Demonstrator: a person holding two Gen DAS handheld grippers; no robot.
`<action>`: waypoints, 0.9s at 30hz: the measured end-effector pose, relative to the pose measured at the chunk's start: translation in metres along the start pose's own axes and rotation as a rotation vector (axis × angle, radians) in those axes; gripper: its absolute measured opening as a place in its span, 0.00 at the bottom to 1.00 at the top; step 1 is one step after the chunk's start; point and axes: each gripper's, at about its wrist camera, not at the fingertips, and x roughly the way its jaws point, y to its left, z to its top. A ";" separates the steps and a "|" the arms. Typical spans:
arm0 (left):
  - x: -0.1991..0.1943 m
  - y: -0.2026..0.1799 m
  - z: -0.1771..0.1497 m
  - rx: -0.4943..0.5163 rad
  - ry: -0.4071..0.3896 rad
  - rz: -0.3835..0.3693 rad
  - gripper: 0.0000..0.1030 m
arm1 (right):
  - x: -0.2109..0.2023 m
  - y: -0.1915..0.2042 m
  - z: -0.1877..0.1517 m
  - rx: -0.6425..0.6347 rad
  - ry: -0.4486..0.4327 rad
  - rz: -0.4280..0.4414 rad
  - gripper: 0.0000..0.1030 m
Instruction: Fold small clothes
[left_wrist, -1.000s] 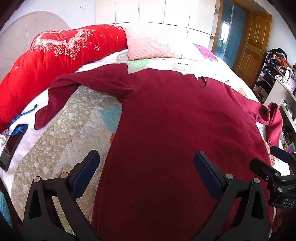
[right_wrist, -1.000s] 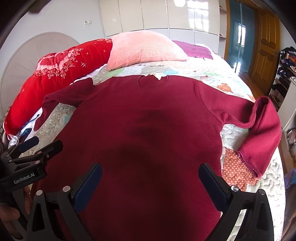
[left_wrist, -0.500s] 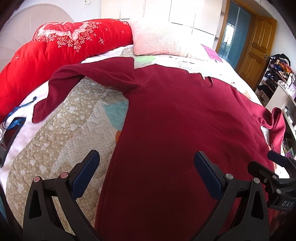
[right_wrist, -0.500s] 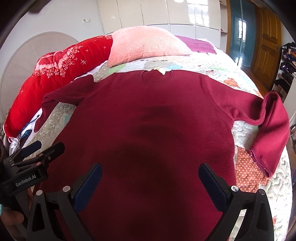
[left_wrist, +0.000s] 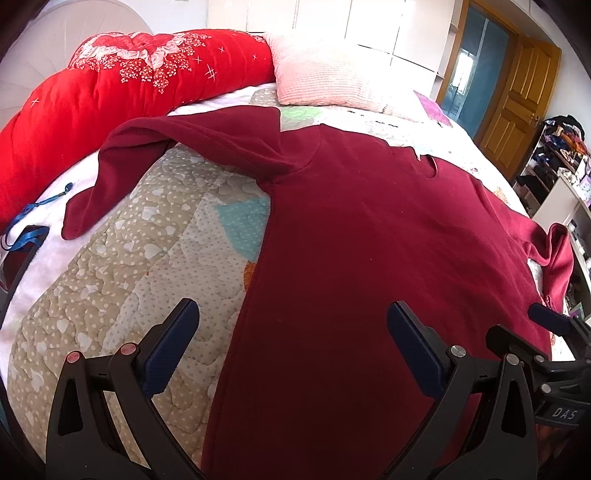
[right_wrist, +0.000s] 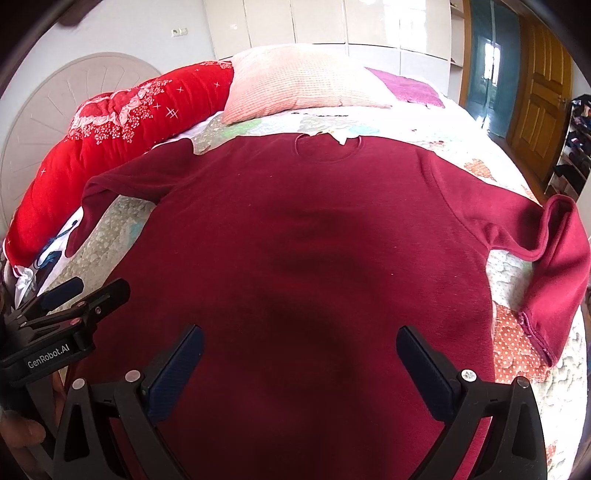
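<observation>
We count one dark red sweater (right_wrist: 314, 229) spread flat on the bed (left_wrist: 110, 280), with two long sleeves: one sleeve (left_wrist: 177, 147) toward the red quilt, the other sleeve (right_wrist: 554, 258) bent near the opposite edge. We see two tools, the left tool (left_wrist: 291, 347) and the right tool (right_wrist: 299, 354), each with two blue-padded fingers set wide apart and nothing between them. At the head of the bed we count one rolled red quilt (left_wrist: 122, 85) with a floral print, one pink pillow (right_wrist: 295, 85), and one purple cloth (right_wrist: 410, 88) beside it. We find one blue strap (left_wrist: 26, 229) at the bed's edge, and one wooden door (left_wrist: 517, 110).
</observation>
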 end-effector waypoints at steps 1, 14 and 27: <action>0.000 0.001 0.000 -0.001 -0.001 0.000 0.99 | 0.001 0.001 0.000 -0.003 0.003 -0.001 1.00; 0.003 0.038 0.021 -0.084 -0.002 0.013 0.99 | 0.012 0.015 0.006 -0.026 0.019 0.030 1.00; 0.008 0.153 0.057 -0.279 -0.020 0.205 0.99 | 0.022 0.022 0.013 -0.021 0.036 0.089 1.00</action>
